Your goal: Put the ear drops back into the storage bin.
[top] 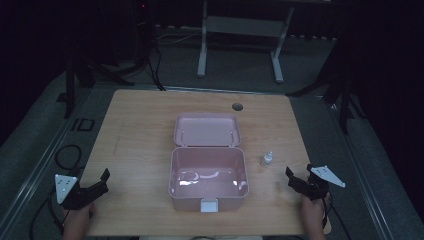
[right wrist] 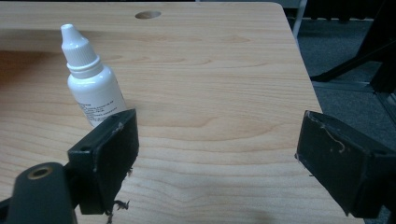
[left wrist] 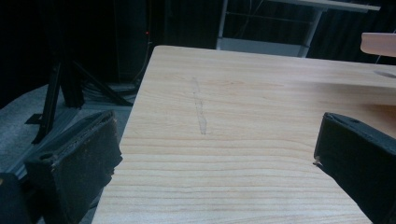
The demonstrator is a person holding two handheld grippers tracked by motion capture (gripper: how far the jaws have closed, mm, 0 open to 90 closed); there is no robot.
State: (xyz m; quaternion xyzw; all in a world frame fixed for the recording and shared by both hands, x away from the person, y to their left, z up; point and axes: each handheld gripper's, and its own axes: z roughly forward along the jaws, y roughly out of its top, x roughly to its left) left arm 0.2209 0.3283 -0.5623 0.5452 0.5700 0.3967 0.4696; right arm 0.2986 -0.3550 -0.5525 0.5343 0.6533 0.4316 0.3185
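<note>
A pink lidded box (top: 208,176) stands open in the middle of the wooden table (top: 140,135), its lid (top: 207,130) laid back flat and its inside bare. A small white dropper bottle (top: 266,159) (right wrist: 89,86) stands upright just right of the box. My right gripper (top: 295,179) (right wrist: 215,154) is open near the table's front right corner, a little short of the bottle, which shows just past its left jaw. My left gripper (top: 102,182) (left wrist: 215,158) is open at the front left edge, with bare wood between its jaws.
A round cable hole (top: 237,106) (right wrist: 147,15) lies near the table's far edge. A corner of the pink lid (left wrist: 379,44) shows at the left gripper view's upper right. Dark stands and cables (top: 67,155) lie on the floor to the left; a white desk frame (top: 240,45) stands behind.
</note>
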